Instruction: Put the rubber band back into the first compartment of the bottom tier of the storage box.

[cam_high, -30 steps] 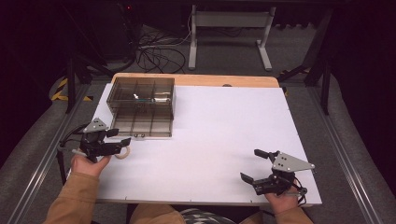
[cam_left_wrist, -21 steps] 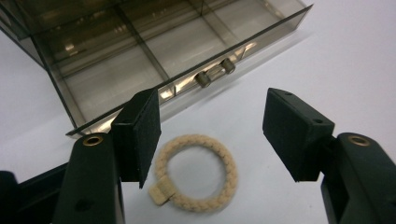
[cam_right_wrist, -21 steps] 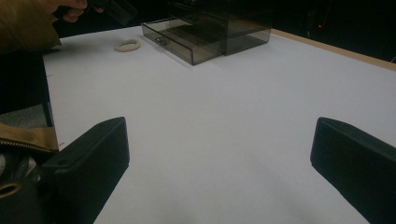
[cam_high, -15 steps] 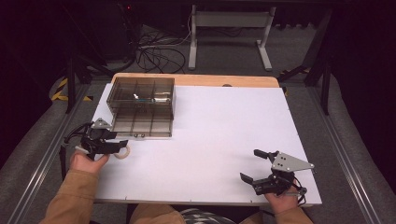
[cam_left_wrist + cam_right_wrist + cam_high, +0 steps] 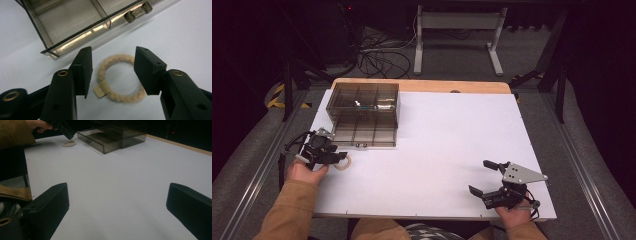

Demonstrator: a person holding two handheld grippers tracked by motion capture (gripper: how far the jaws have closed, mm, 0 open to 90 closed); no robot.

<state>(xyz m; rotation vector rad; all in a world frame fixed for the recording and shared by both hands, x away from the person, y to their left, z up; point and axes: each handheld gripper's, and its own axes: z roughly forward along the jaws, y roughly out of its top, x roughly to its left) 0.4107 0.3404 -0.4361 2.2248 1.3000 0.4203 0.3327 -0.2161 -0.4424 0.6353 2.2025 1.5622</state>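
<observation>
The left hand-held gripper [image 5: 113, 72], jaws just closing but not yet touching the near-left rope ring [image 5: 120, 77], could nudge it sideways.

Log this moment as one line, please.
left gripper: fingers closing around rope ring, no contact | drawer: open | right gripper: open, idle
</observation>
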